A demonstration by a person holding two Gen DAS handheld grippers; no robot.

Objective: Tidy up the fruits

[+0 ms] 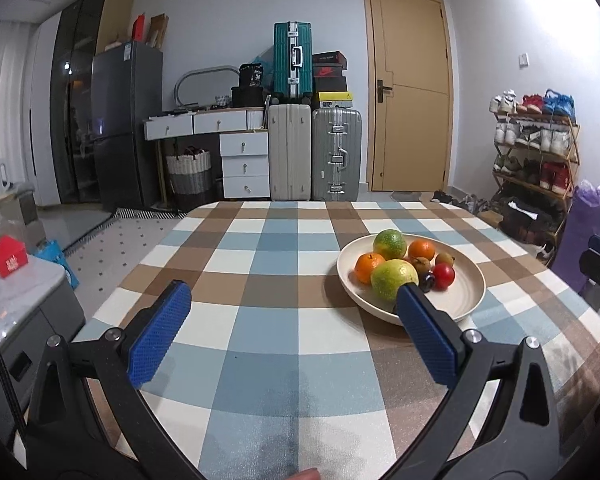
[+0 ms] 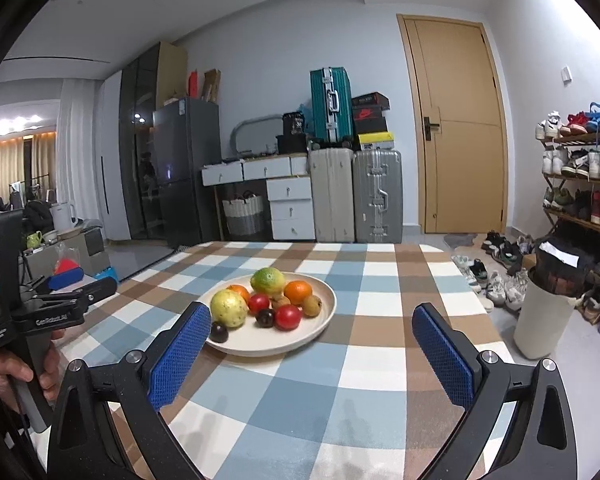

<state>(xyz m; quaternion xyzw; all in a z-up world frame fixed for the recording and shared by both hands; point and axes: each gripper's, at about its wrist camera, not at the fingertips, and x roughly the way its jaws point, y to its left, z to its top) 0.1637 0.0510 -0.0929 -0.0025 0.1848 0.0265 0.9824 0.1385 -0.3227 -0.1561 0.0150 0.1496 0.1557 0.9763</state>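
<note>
Both tools, left tool (image 1: 294, 314) and right tool (image 2: 311, 336), spread wide and empty above the bench (image 1: 260, 264); fruits (image 2: 274, 300) all sit piled in the plate (image 2: 324, 320), so we can't call sorted versus pending, probably.

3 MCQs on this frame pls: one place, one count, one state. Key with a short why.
1. Where is the fruit?
A. on a plate
B. in a basket
C. loose on the cloth

2. How many oranges?
A. none
B. two
C. five

3. The right gripper is:
A. shut on a plum
B. open, holding nothing
C. shut on the plate

Key:
1 A: all fruit lies on the plate on the checked tablecloth.
2 B: two oranges show.
3 B: the right gripper has its fingers wide apart, nothing between them.
</note>
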